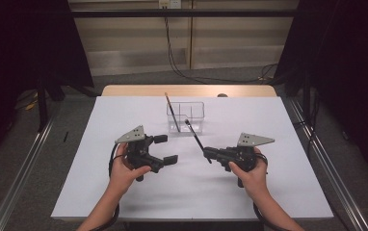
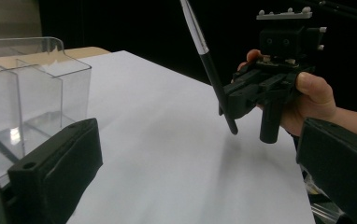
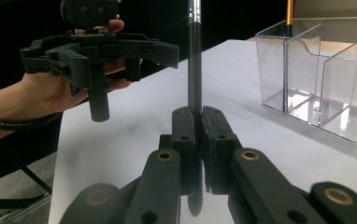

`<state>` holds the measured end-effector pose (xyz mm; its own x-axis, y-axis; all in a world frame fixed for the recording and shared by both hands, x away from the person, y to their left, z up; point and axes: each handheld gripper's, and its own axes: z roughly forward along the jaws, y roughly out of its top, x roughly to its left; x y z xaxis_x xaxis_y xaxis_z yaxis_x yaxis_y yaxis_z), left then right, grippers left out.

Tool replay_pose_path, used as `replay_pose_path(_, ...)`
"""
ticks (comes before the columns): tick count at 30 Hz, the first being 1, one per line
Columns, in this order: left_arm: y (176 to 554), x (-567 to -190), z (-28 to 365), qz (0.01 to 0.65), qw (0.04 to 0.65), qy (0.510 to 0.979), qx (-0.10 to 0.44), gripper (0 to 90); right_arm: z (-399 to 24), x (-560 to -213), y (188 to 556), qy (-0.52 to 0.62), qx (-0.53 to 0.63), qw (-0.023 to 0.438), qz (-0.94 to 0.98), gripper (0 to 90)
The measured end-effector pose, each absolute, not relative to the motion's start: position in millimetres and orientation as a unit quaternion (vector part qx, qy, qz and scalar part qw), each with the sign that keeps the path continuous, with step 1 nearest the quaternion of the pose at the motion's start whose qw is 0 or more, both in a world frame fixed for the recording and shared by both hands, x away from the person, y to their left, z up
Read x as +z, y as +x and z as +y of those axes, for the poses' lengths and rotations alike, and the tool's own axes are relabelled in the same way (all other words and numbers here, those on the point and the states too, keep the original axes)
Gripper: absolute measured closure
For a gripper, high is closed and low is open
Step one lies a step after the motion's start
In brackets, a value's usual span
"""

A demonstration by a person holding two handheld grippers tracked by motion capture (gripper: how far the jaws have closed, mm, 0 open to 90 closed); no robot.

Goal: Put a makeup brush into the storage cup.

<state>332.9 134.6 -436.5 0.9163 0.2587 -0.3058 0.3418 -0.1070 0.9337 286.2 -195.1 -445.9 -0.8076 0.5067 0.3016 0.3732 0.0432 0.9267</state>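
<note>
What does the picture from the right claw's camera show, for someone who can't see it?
The right claw is shut on a thin black brush handle that stands upright between its two black jaws. Farther left, a hand holds the open left claw above the white table. A clear plastic organizer stands at the right.

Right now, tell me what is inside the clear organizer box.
The clear organizer box holds one brush with an orange handle, leaning in its left rear compartment. The other compartments look empty. Its tip is hard to make out through the plastic. The right gripper holds a black brush outside it.
</note>
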Motion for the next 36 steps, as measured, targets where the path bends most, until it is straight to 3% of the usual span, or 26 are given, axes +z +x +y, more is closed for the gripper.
replay_pose_path(17,338,-434,117,0.200,0.641,0.740,-0.037,7.4,-191,-448,286,0.302,0.623,0.057,0.719,85.1)
replay_pose_path(25,340,-435,110,0.203,0.645,0.735,-0.046,25.1,-190,-450,286,0.304,0.620,0.058,0.721,85.0)
replay_pose_path(36,341,-432,102,0.195,0.653,0.730,-0.057,32.2,-185,-451,285,0.298,0.616,0.061,0.727,85.1)
